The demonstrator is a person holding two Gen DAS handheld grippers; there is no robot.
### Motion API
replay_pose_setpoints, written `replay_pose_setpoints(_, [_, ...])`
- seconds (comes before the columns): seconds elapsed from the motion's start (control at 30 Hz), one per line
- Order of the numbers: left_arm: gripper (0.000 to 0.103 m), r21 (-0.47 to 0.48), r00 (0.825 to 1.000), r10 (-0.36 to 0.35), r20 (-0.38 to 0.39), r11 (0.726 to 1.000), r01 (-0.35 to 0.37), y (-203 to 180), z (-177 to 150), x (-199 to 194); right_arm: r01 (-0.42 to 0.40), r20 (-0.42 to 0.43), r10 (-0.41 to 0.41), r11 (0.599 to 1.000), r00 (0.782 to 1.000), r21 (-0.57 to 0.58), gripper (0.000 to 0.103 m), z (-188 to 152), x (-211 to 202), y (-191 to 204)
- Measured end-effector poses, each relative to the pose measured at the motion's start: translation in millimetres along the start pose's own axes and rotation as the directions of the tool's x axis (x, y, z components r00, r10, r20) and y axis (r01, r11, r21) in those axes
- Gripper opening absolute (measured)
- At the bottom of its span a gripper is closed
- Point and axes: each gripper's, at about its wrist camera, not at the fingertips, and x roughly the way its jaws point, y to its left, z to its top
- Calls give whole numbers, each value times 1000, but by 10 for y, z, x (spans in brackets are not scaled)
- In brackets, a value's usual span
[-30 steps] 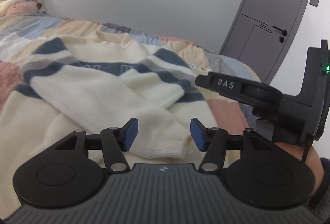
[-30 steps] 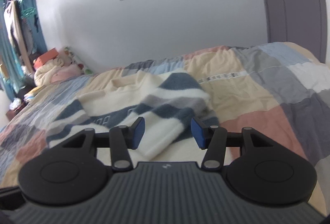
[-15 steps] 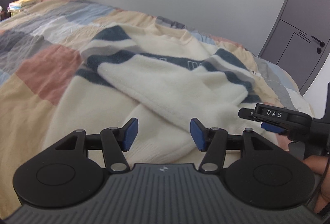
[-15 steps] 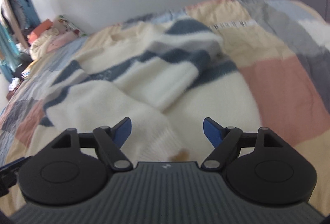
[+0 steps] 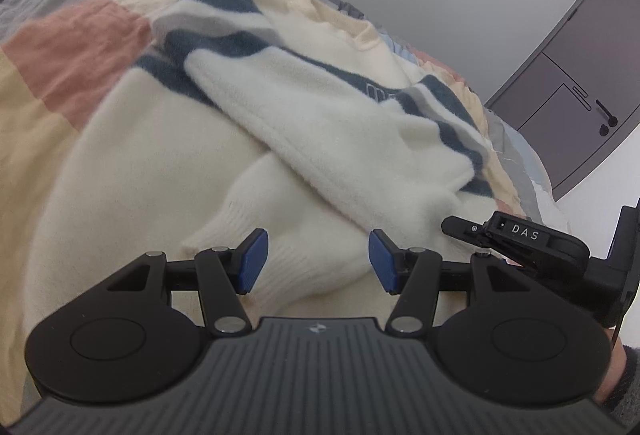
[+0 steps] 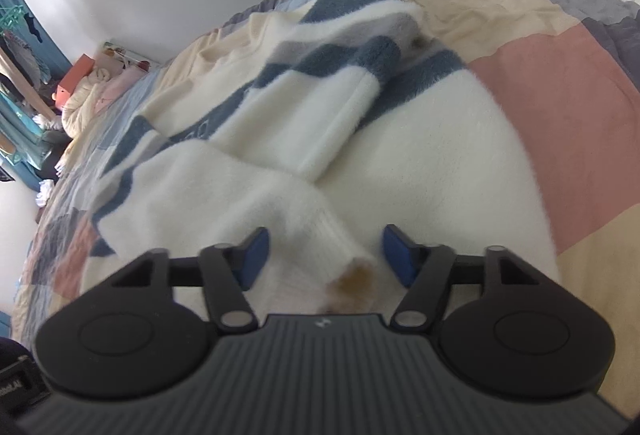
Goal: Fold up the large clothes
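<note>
- A patchwork quilt point(image 5: 76, 47) in peach, pink, grey and blue is covering the bed and filling most of both views, running back to a pale wall.
- A cream sweater point(image 5: 132, 171) with dark blue and grey stripes is lying spread on the quilt, both sleeves folded in and crossing over its body.
- In the right wrist view one sleeve point(image 6: 316, 123) is lying across the other, whose ribbed cuff point(image 6: 344, 267) is pointing toward the camera.
- A grey door point(image 5: 576, 83) is standing at the far right of the left wrist view, beyond the bed's corner.
- A heap of soft things, with an orange box point(image 6: 76, 79) on it, is sitting at the far end of the bed.
- The left gripper point(image 5: 318, 261) is hanging just over the sweater's near part, jaws about half open, a ribbed cuff point(image 5: 248, 231) lying between the blue pads without either pad pressing it.
- The right gripper point(image 6: 324, 255) is pointing down at the cuff; its jaws have just been closing and are standing about half open, the cuff between the pads but not gripped.
- The right gripper is also showing at the right edge of the left wrist view, its tip touching or just over the sweater.
</note>
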Motion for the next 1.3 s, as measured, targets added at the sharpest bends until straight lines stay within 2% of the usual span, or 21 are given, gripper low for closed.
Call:
replay_pose_setpoints(0.03, [62,0,1000,3,-3,1000,-3,1,-4,12,1,-4,-1,1000,1000,-1,40,0,7,1])
replay_pose_setpoints(0.1, [62,-1,1000,8,-4,1000,-8,0,-10,20,-30,-4,30,999,1000,11,23,10,0,-10])
replay_pose_setpoints(0.17, [62,2,1000,11,4,1000,-11,0,-8,17,-36,18,37,999,999,-23,13,32,-43,37])
replay_pose_setpoints(0.33, [62,11,999,33,24,999,-34,9,-3,-21,-30,154,48,993,987,-116,10,131,-289,166])
replay_pose_setpoints(0.43, [62,3,999,47,26,999,-47,34,3,-34,14,192,7,994,981,-107,10,196,-338,112])
replay_pose_setpoints(0.53, [62,-10,999,46,25,999,-46,50,2,-44,70,140,-63,996,988,-50,10,208,-238,-37])
replay_pose_setpoints(0.63, [62,-2,999,49,24,999,-49,41,-4,-52,62,77,-62,998,995,11,11,168,-148,-170])
replay_pose_setpoints(0.77, [62,6,996,80,37,997,-80,64,-3,-60,70,85,-70,998,994,-1,13,155,-166,-141])
replay_pose_setpoints(0.8, [62,-6,995,87,41,996,-86,91,10,-71,73,86,-73,997,994,-1,14,149,-175,-138])
replay_pose_setpoints(0.87, [62,-54,994,99,51,994,-96,180,48,-115,114,82,-114,993,990,3,25,134,-208,-149])
replay_pose_setpoints(0.9, [62,-82,993,105,60,992,-100,233,67,-148,133,75,-133,991,988,9,35,131,-235,-164])
replay_pose_setpoints(0.97, [62,-124,989,120,83,986,-109,323,104,-218,128,68,-130,991,989,25,42,143,-310,-222])
replay_pose_setpoints(1.03, [62,-167,986,138,92,979,-121,419,143,-288,131,66,-133,991,989,30,62,130,-395,-254])
replay_pose_setpoints(1.1, [62,-204,983,152,101,970,-129,513,169,-351,146,77,-149,988,986,43,70,98,-473,-284])
replay_pose_setpoints(1.2, [62,-238,976,177,125,961,-144,615,179,-438,181,70,-185,982,980,63,71,67,-540,-335])
replay_pose_setpoints(1.23, [62,-247,972,190,134,957,-153,652,167,-463,201,69,-207,976,976,89,75,55,-565,-361])
replay_pose_setpoints(1.3, [62,-265,959,247,136,942,-205,732,130,-503,236,80,-249,962,965,138,81,9,-630,-408])
